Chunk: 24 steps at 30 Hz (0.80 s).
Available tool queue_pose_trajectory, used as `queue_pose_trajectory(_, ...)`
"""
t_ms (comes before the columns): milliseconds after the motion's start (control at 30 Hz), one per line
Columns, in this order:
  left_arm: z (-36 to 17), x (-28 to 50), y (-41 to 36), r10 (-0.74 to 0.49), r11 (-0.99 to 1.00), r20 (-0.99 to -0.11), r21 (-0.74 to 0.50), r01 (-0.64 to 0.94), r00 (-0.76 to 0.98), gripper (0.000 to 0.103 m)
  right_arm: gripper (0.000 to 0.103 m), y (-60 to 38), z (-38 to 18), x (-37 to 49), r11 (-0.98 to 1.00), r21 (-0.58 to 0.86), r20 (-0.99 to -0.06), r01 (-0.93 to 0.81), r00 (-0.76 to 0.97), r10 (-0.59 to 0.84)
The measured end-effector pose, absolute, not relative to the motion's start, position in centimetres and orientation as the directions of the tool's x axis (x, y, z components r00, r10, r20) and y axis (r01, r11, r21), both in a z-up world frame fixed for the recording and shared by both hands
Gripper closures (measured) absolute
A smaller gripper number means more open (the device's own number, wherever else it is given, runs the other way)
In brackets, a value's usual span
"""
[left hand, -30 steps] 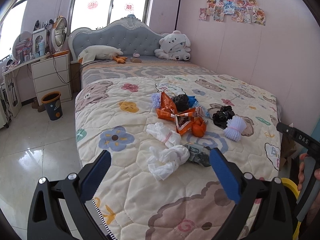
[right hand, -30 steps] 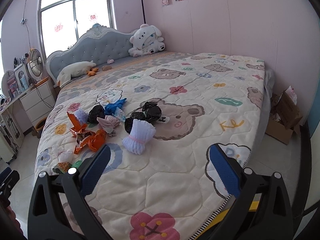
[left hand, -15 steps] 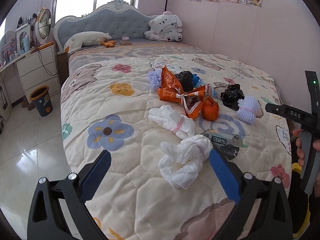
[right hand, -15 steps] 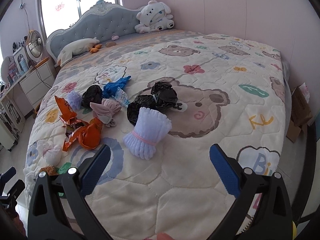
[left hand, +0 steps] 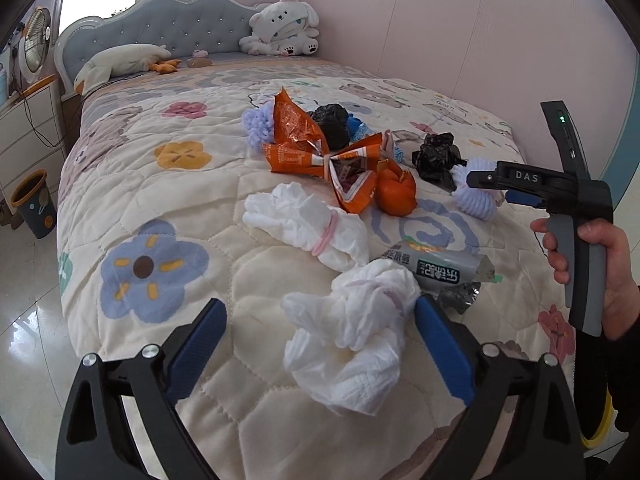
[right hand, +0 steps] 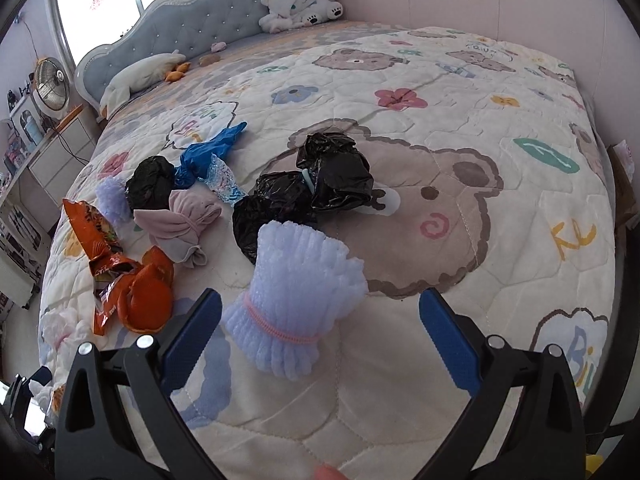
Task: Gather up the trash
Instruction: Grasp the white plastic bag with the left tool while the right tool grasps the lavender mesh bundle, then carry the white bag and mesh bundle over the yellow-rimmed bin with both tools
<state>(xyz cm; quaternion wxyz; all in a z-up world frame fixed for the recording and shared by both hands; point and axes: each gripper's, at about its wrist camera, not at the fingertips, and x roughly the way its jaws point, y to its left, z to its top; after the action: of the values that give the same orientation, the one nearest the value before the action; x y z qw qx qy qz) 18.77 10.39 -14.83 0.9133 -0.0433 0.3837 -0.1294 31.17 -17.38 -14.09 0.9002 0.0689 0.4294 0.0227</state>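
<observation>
Jaws of left gripper (left hand: 320, 336) apart, just been closing a little, crumpled white tissue (left hand: 352, 332) between them on the quilt (left hand: 160, 176), right pad at its edge; right gripper (right hand: 320, 332) apart around pale foam net (right hand: 296, 296); farther back orange wrappers (left hand: 304, 148), black bags (right hand: 320, 184).

both wrist views angled down, close over bed (left hand: 168, 184); shared orange wrapper (left hand: 296, 140)
</observation>
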Motion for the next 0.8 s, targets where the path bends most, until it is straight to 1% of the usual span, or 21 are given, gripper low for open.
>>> queue_pose_trajectory(33, -14.9, 18.9, 10.4, -0.280, 0.960, -0.686, -0.188, 0.208, 0.672, 0.018, 0.008, -17.3, -14.3, 31.4, 0.990, 0.143, -0.772, 0.019, 0.628, 0.099)
queue_pose_trajectory(67, -15.0, 18.9, 10.4, -0.291, 0.957, -0.680, -0.199, 0.212, 0.673, 0.024, 0.008, -17.3, -14.5, 31.7, 0.990, 0.139, -0.776, 0.024, 0.624, 0.094)
queue_pose_trajectory(100, -15.0, 18.9, 10.5, -0.303, 0.953, -0.675, -0.212, 0.216, 0.673, 0.027, 0.011, -17.3, -14.7, 31.9, 0.990, 0.140, -0.779, 0.027, 0.620, 0.094)
queue_pose_trajectory(133, -15.1, 18.9, 10.5, -0.319, 0.948, -0.671, -0.228, 0.222, 0.670, 0.033, 0.022, -17.4, -14.9, 32.0, 0.989, 0.147, -0.780, 0.030, 0.618, 0.097)
queue_pose_trajectory(167, -15.1, 18.8, 10.5, -0.334, 0.942, -0.663, -0.244, 0.228, 0.670, 0.040, 0.025, -17.4, -15.0, 32.2, 0.988, 0.151, -0.782, 0.037, 0.615, 0.096)
queue_pose_trajectory(200, -15.1, 18.7, 10.4, -0.348, 0.938, -0.655, -0.255, 0.236, 0.671, 0.044, 0.031, -17.5, -15.1, 32.2, 0.987, 0.154, -0.784, 0.041, 0.613, 0.097)
queue_pose_trajectory(233, -15.1, 18.5, 10.3, -0.361, 0.932, -0.650, -0.263, 0.248, 0.669, 0.054, 0.042, -17.5, -15.2, 32.4, 0.986, 0.165, -0.788, 0.038, 0.606, 0.109)
queue_pose_trajectory(267, -15.1, 18.4, 10.2, -0.376, 0.927, -0.646, -0.271, 0.260, 0.665, 0.062, 0.048, -17.6, -15.3, 32.5, 0.983, 0.180, -0.791, 0.037, 0.600, 0.122)
queue_pose_trajectory(367, -15.0, 18.0, 10.0, -0.383, 0.923, -0.633, -0.275, 0.268, 0.673, 0.068, 0.055, -17.6, -15.2, 32.5, 0.981, 0.193, -0.784, 0.032, 0.607, 0.135)
queue_pose_trajectory(500, -14.7, 17.5, 10.3, -0.400, 0.916, -0.620, -0.299, 0.268, 0.674, 0.071, 0.065, -17.7, -14.2, 31.7, 0.978, 0.209, -0.759, 0.013, 0.633, 0.154)
queue_pose_trajectory(700, -13.2, 16.0, 11.0, -0.390, 0.918, -0.592, -0.307, 0.250, 0.705, 0.072, 0.068, -18.2, -11.3, 29.0, 0.980, 0.198, -0.709, -0.023, 0.687, 0.160)
queue_pose_trajectory(800, -12.1, 15.0, 11.1, -0.387, 0.918, -0.575, -0.310, 0.246, 0.721, 0.072, 0.068, -18.6, -10.0, 27.3, 0.975, 0.220, -0.692, -0.046, 0.697, 0.189)
